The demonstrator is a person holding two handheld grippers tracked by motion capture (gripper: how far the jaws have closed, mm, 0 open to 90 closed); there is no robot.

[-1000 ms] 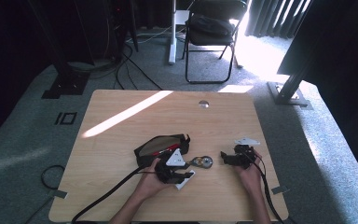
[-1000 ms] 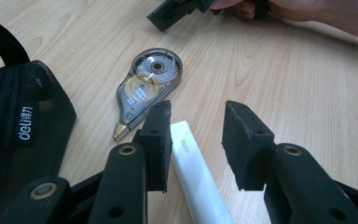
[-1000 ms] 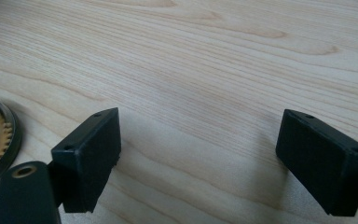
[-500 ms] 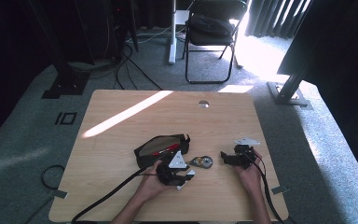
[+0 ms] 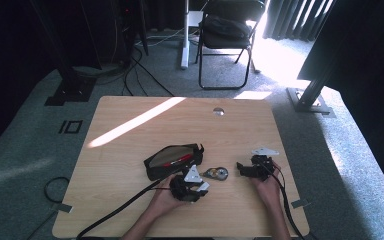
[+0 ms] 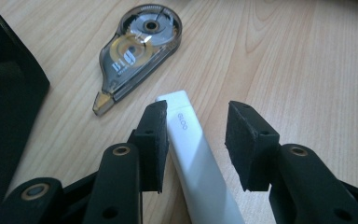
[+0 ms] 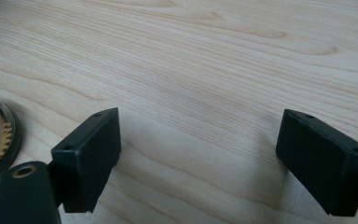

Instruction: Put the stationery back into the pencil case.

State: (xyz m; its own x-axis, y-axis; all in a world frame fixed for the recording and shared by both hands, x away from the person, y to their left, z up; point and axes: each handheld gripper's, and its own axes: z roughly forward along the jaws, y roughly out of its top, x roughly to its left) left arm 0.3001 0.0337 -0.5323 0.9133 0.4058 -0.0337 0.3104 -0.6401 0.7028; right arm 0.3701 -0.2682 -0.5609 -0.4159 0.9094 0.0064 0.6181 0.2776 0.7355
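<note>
Pale grained wood table (image 6: 307, 56); left tool (image 6: 196, 140) just opening, straddling smooth white glue stick (image 6: 191, 154); right tool (image 7: 200, 158) released.

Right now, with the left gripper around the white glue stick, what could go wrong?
1. The left gripper has just been opening; the white glue stick lies on the table between the jaws, touching one pad only, so closing now might push it sideways.
2. The correction tape roller lies close ahead and could be knocked.
3. The black pouch sits beside the left gripper and may snag it.
</note>
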